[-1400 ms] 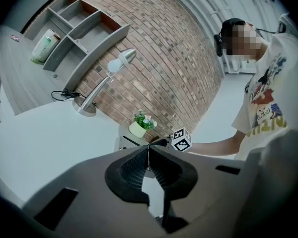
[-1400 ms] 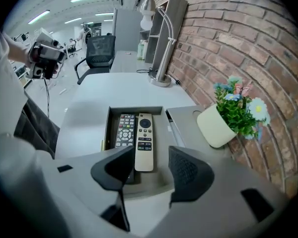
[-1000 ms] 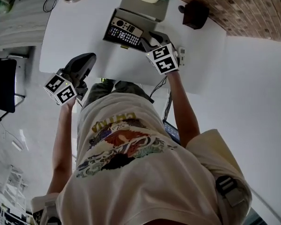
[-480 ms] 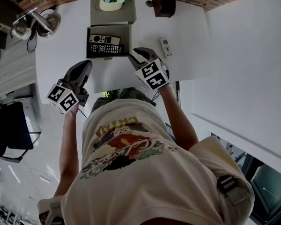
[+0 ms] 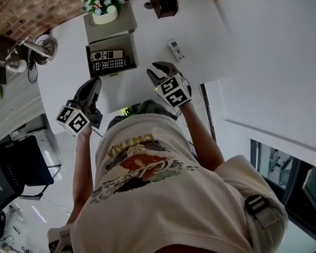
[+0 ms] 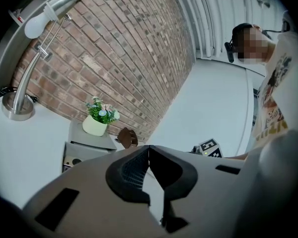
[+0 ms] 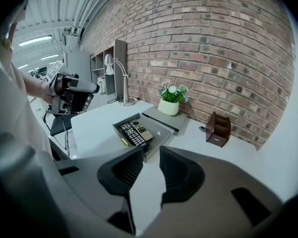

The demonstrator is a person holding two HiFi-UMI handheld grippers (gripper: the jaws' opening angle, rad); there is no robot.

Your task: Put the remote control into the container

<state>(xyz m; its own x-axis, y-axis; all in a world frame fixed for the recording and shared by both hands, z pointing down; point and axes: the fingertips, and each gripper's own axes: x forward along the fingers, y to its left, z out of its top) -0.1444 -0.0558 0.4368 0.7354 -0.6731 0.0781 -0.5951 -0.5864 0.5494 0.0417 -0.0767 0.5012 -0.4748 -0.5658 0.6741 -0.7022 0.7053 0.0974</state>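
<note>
At the 6 o'clock edge of a white surface [image 5: 147, 30], a person holds a pair of tongs in each hand. The right tongs [image 5: 160, 70] are partly released, their jaws having just been narrowing, with nothing between them. The left tongs [image 6: 149, 150] are clenched tip to tip on nothing, at 7 o'clock of the grey rectangular open-topped container [image 5: 116, 42].

Two handsets already lie side by side inside that container: a black button-covered remote control [image 5: 109, 65] and a grey-faced remote control [image 5: 106, 55]. A small white slab-shaped remote control [image 5: 175, 49] lies outside it on the bare surface, at 12 o'clock of the right tongs and 3 o'clock of the container.

That white handset looks like the piece left to move, and the right tongs are the nearer pair. It lies slanted, roughly 11 to 5 o'clock. A clean pick would therefore roll the tongs square to it and spread the jaws wider than its narrow width. They would then close across its middle so it hangs level.

The near wall must be cleared before lowering. The bare strip along the container's 12 o'clock side seems the likeliest berth, with the handset laid parallel to the other two.
</note>
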